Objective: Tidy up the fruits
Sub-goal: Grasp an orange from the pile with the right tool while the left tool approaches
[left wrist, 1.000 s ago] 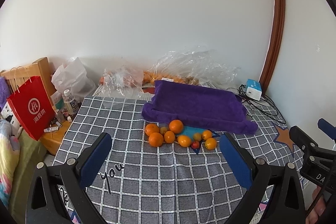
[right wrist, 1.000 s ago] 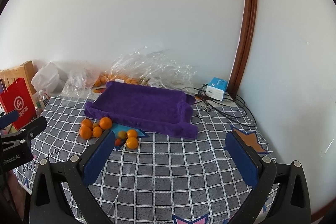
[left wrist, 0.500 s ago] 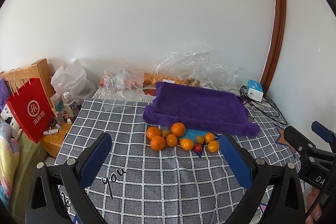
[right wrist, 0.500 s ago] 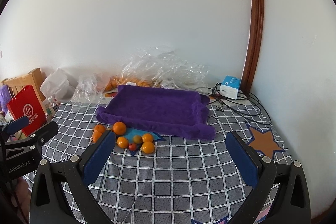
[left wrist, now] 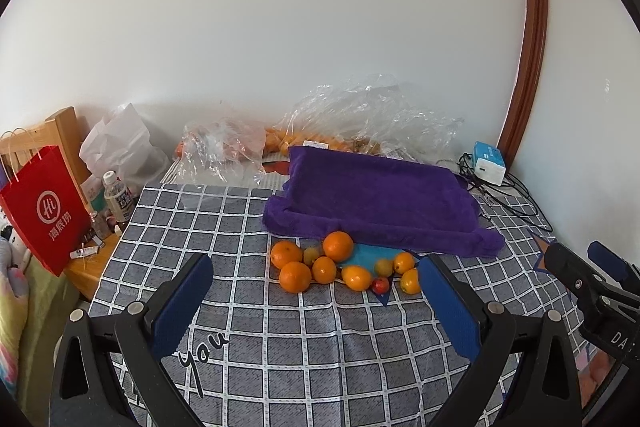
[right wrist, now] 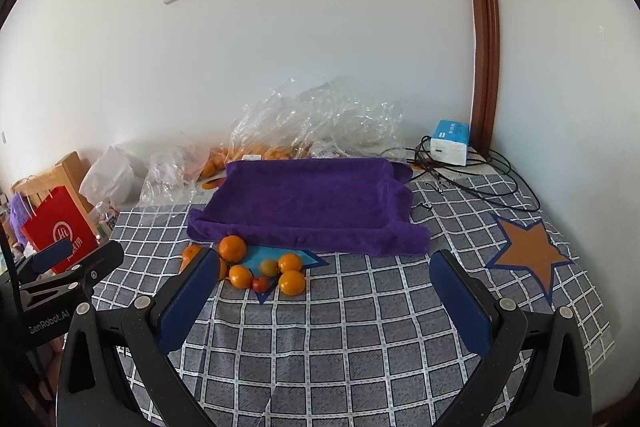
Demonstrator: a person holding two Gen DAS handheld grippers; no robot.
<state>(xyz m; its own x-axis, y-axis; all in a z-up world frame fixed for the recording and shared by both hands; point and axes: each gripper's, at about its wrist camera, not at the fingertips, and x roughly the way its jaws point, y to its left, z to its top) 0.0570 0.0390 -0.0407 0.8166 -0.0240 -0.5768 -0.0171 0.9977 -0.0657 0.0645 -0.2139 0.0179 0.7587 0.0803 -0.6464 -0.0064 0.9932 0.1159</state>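
Observation:
Several oranges (left wrist: 338, 246) (right wrist: 232, 248) lie in a cluster on the checked tablecloth (left wrist: 320, 339) (right wrist: 360, 327), with a small red fruit (left wrist: 380, 285) (right wrist: 260, 283) and a greenish one (left wrist: 313, 254) (right wrist: 268, 267) among them. Behind them sits a purple cloth-covered tray (left wrist: 380, 199) (right wrist: 312, 203). My left gripper (left wrist: 316, 279) is open, held short of the fruit. My right gripper (right wrist: 322, 273) is open too, nothing between its fingers, with the cluster just inside its left finger (right wrist: 188, 295). The right gripper also shows at the left wrist view's right edge (left wrist: 588, 279).
Crumpled clear plastic bags (left wrist: 372, 119) (right wrist: 316, 123) with more oranges lie against the wall. A red paper bag (left wrist: 44, 211) (right wrist: 60, 231), a bottle (left wrist: 118, 197) and a wooden stand sit left. A white-blue box (left wrist: 488, 163) (right wrist: 450, 143) with black cables lies right.
Both views have shifted: the fruit and tray now sit a little lower and nearer in the left view, and further right in the right view. Both grippers stay open.

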